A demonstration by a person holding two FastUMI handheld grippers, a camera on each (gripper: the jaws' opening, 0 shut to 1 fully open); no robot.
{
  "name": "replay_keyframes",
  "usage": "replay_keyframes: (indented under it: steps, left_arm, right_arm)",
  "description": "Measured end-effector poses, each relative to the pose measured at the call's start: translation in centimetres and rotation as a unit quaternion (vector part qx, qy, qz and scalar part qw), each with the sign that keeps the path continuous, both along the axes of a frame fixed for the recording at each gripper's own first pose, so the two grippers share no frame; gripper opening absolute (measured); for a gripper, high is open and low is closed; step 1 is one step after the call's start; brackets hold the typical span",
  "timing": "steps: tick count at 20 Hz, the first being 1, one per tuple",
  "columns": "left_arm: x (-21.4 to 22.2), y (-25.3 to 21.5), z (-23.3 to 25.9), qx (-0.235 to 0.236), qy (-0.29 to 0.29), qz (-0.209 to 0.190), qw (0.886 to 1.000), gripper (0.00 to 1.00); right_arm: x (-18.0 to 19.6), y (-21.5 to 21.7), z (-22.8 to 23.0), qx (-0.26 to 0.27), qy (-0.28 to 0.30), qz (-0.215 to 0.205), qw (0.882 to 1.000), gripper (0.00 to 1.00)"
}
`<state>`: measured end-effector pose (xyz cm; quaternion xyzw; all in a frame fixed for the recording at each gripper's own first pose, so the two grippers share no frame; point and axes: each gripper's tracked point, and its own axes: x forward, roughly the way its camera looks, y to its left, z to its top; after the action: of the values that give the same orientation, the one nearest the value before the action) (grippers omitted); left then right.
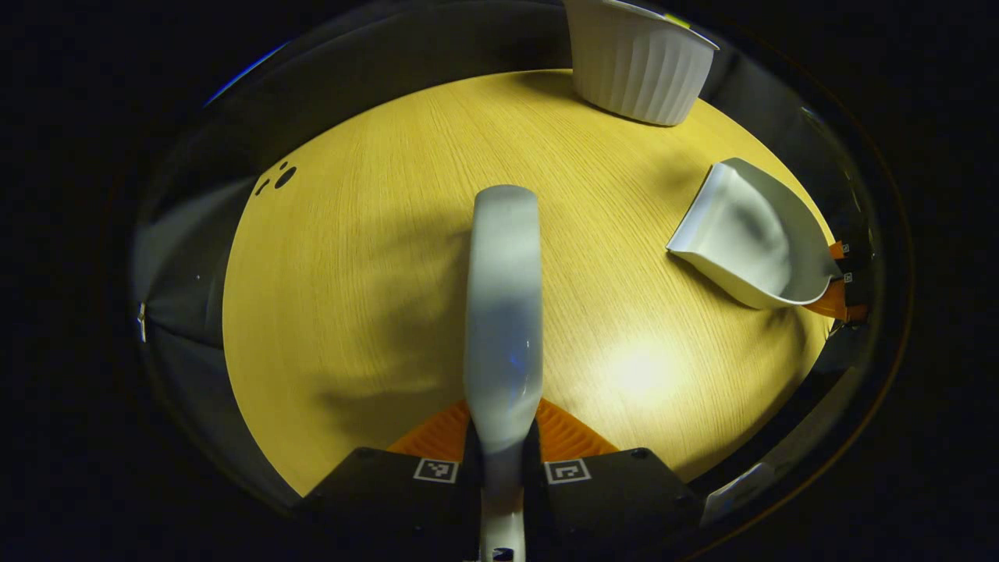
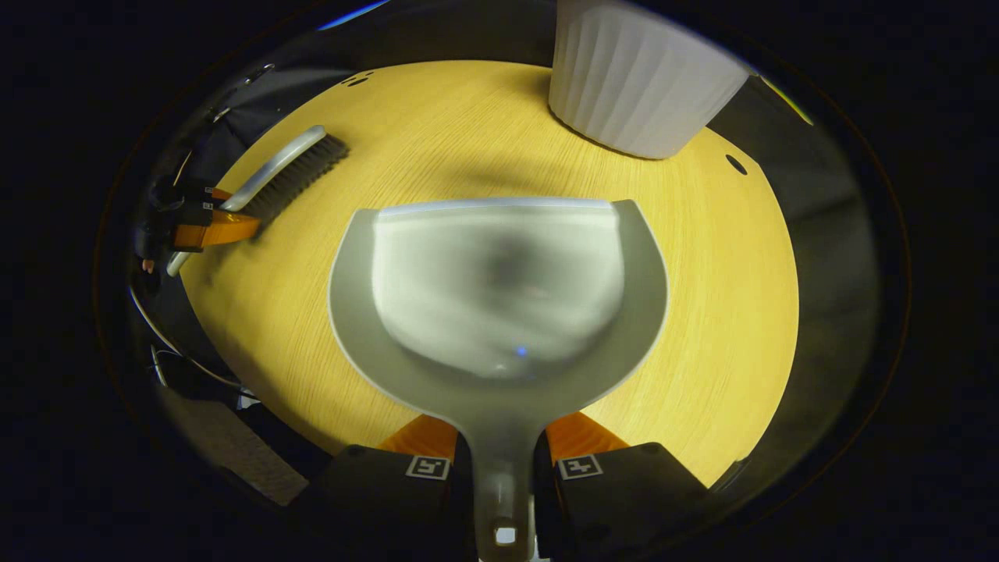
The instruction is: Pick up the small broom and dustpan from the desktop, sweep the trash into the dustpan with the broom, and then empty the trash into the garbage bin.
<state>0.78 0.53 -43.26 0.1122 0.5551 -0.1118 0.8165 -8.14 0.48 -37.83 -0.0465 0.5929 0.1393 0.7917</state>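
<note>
The left gripper [image 1: 503,460] clamps the broom [image 1: 503,312] by its handle, both fingers pressing it, the brush held out over the desktop [image 1: 351,273]. The right gripper [image 2: 499,460] grips the dustpan [image 2: 499,289] handle the same way (its scoop looks empty). Farther back on the desktop stands the white ribbed garbage bin [image 2: 636,86].

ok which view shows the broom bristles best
The right gripper view: the broom lies side-on at far left, dark bristles visible, held in the left gripper. The left gripper view shows the broom's pale back from above.
</note>
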Motion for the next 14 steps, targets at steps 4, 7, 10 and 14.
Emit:
replay_keyframes:
  steps: [4, 7, 10, 14]
  left_arm:
    - [0.0, -0.1, 0.0, 0.001, 0.002, -0.003, 1.000, 0.27]
    - [0.3, 0.1, 0.2, 0.013, -0.007, -0.010, 1.000, 0.27]
    - [0.0, 0.3, 1.0, 0.020, -0.017, -0.015, 1.000, 0.30]
    - [-0.9, 0.2, 3.6, 0.008, -0.036, -0.008, 0.999, 0.31]
  right_arm:
    - [-0.3, 0.0, -0.1, 0.009, 0.005, -0.007, 1.000, 0.41]
    - [-0.8, 0.4, 0.4, 0.024, 0.013, -0.005, 1.000, 0.42]
    - [-0.9, 0.1, 1.7, 0.029, 0.008, 0.002, 1.000, 0.51]
    - [-1.1, -0.2, 6.1, 0.060, -0.010, 0.004, 0.998, 0.46]
